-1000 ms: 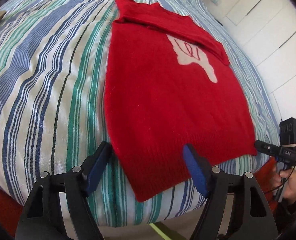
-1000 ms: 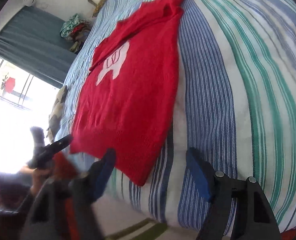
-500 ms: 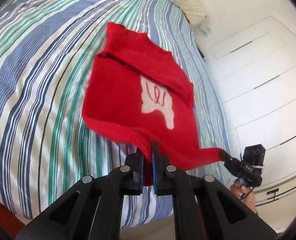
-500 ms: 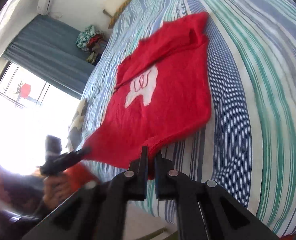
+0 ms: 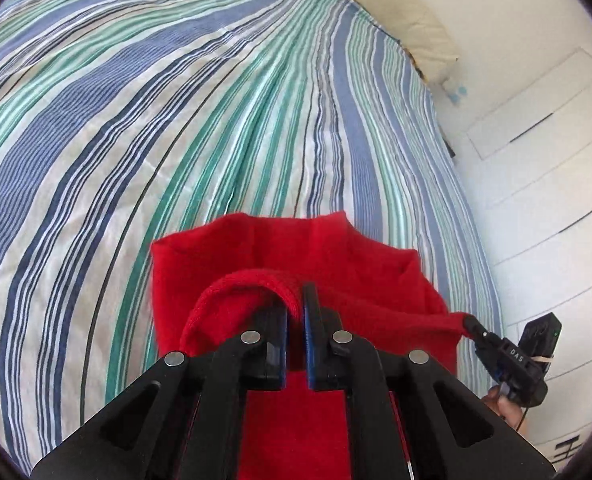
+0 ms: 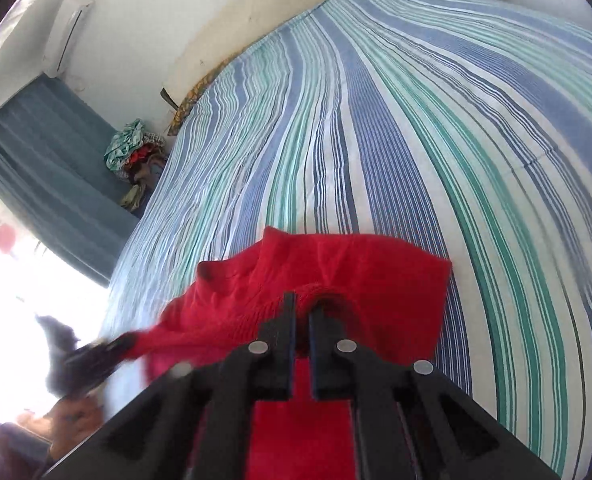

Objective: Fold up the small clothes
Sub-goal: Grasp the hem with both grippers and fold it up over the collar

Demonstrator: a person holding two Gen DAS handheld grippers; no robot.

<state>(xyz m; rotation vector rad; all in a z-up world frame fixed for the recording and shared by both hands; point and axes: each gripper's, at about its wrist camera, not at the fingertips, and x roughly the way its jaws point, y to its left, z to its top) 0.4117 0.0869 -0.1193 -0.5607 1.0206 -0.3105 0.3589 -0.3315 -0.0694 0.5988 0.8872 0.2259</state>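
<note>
A small red knitted sweater [image 5: 360, 272] lies on the striped bed, its bottom hem lifted and carried forward over its upper part. My left gripper [image 5: 295, 308] is shut on one corner of the hem. My right gripper [image 6: 302, 312] is shut on the other hem corner, and it also shows at the right of the left wrist view [image 5: 472, 324]. In the right wrist view the sweater [image 6: 376, 280] bunches just ahead of the fingers. The white print on its front is hidden under the fold.
The bed has a blue, green and white striped cover [image 5: 176, 120]. White cupboard doors [image 5: 548, 168] stand along its right side. A heap of clothes [image 6: 136, 156], a blue curtain [image 6: 44, 152] and a bright window are off its left side.
Both grippers went from open at the hem to shut on its corners. They lifted the hem and carried it forward over the sweater, hiding the white print.
</note>
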